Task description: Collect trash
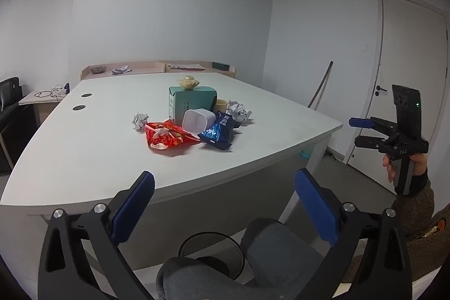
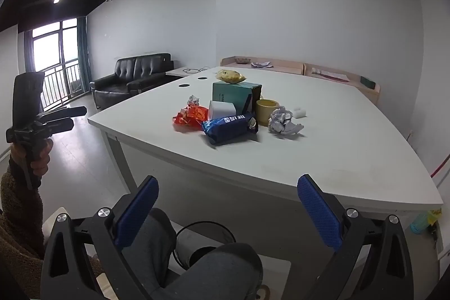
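Note:
A heap of trash lies mid-table (image 1: 84, 153): a red snack bag (image 1: 166, 135) (image 2: 191, 115), a blue bag (image 1: 218, 131) (image 2: 229, 127), a tipped white cup (image 1: 197, 120) (image 2: 220, 108), a teal box (image 1: 191, 100) (image 2: 234, 94) with a yellow wrapper (image 1: 188, 82) on top, a yellow cup (image 2: 265, 108) and two crumpled paper balls (image 1: 239, 110) (image 1: 140, 120). My left gripper (image 1: 225, 204) (image 2: 76, 118) and right gripper (image 2: 227, 210) (image 1: 358, 132) hover open and empty in front of the table's near edge, well short of the heap. A black-rimmed bin (image 1: 211, 249) (image 2: 205, 241) stands on the floor below.
The person's grey-trousered knees (image 1: 281, 249) partly cover the bin. A black sofa (image 2: 135, 75) stands far left by a window, and a door (image 1: 410, 75) is on the right. Low wooden shelves (image 1: 126, 69) run behind the table. A stick (image 1: 320, 86) leans on the wall.

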`<state>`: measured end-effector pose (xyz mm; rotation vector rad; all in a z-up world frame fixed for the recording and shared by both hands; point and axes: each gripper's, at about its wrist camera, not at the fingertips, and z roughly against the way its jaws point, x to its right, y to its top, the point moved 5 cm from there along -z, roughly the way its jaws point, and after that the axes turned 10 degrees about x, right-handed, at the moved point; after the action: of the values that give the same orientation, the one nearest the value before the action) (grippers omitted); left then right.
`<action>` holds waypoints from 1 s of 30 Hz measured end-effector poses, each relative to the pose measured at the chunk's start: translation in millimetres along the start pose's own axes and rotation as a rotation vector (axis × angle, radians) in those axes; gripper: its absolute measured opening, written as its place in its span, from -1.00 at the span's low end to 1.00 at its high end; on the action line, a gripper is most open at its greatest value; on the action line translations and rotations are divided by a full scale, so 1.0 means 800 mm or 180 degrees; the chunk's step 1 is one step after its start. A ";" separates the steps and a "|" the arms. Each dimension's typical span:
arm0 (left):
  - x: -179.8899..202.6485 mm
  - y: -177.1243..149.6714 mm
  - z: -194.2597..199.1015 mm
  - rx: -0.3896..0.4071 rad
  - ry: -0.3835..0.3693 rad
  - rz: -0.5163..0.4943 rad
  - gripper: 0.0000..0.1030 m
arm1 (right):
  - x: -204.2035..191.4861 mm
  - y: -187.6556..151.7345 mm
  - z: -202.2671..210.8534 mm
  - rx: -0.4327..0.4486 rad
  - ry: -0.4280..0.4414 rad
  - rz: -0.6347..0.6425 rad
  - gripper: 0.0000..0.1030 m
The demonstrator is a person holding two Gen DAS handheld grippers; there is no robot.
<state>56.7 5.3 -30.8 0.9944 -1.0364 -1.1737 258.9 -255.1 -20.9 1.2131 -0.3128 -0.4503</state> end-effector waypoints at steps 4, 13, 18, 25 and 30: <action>0.000 -0.001 -0.002 -0.0016 0.0027 0.0001 0.92 | -0.005 -0.005 -0.006 -0.0076 -0.0036 0.0034 0.94; 0.010 0.012 0.025 0.0123 -0.0181 -0.0003 0.92 | -0.029 0.005 0.004 0.0021 0.0061 0.0191 0.93; 0.015 0.017 0.029 0.0144 -0.0150 -0.0014 0.92 | -0.040 0.007 0.008 0.0067 0.0071 0.0258 0.94; 0.021 0.016 0.025 0.0112 -0.0160 -0.0057 0.92 | -0.019 0.000 -0.006 0.0003 -0.0144 0.0151 0.93; 0.017 0.010 0.015 0.0020 -0.0138 -0.0067 0.92 | -0.011 -0.005 -0.011 -0.0040 -0.0140 0.0113 0.93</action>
<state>48.1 -8.1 -19.1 0.9908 -1.0667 -1.2145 254.5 -244.7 -27.7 1.1850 -0.3680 -0.4480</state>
